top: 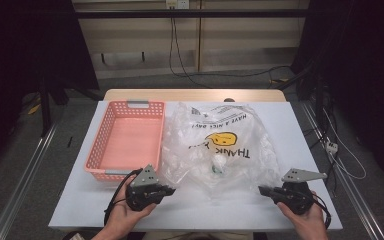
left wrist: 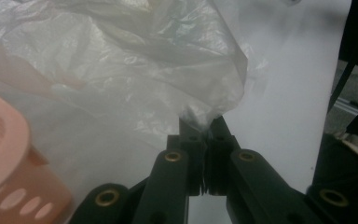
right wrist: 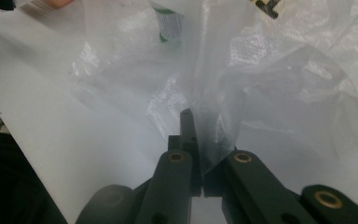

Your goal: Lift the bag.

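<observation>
Plastic bag (top: 220, 150): clear, crinkled, printed with a yellow smiley and black lettering, lying mid-table just right of the pink basket (top: 125, 137); left gripper (left wrist: 205, 133) and right gripper (right wrist: 196, 135) each pinch a near edge of its film

Plastic bag (top: 220, 145): one, clear, printed with a yellow smiley. Small items inside the bag: one discernible, white with green (top: 218, 165); any more cannot be told. Pink basket (top: 125, 137): one. Grippers: two, left (top: 166, 189) and right (top: 266, 190). Table (top: 290, 130): one.
</observation>
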### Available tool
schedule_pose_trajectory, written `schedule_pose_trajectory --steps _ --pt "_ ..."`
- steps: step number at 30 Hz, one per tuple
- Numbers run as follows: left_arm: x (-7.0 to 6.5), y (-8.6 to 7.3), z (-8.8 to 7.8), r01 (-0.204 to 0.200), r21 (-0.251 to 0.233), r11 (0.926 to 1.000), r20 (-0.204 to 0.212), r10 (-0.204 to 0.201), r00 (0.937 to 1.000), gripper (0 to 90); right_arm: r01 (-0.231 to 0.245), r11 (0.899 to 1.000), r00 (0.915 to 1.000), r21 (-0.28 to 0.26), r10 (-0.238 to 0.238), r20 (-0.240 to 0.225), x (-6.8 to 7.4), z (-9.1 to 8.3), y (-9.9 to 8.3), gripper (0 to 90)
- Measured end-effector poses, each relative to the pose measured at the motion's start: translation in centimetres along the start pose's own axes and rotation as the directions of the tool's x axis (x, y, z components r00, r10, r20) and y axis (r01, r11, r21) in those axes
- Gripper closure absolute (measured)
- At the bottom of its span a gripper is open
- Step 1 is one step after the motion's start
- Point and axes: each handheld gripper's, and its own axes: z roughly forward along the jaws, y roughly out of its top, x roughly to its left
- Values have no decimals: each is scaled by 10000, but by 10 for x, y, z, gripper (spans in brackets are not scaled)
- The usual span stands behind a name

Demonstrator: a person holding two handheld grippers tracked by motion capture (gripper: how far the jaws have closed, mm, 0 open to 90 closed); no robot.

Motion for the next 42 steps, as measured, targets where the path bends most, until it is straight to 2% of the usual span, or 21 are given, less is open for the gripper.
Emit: schedule_pose_trajectory --steps 9,18,30,39,42 --pt "0 15 -13 -33 -630 9980 -68 29 10000 885 274 9975 9996 -646 -267 120 -1 -6 21 900" --pt "5 40 -25 -164 -1219 9924 -179 143 9997 885 507 9869 9986 -1531 -480 215 -5 -15 47 900" --pt "13 74 -40 -396 -2016 9787 -491 303 9983 887 570 9706 9981 -2338 -501 354 -14 -26 75 900" --pt "21 95 -49 -314 -2614 9647 -641 152 9978 888 714 9492 9969 -3065 -578 532 -20 -34 106 900" --pt "24 104 -55 -344 -2872 9573 -717 144 9973 888 741 9416 9967 -3285 -585 571 -22 -37 114 900"
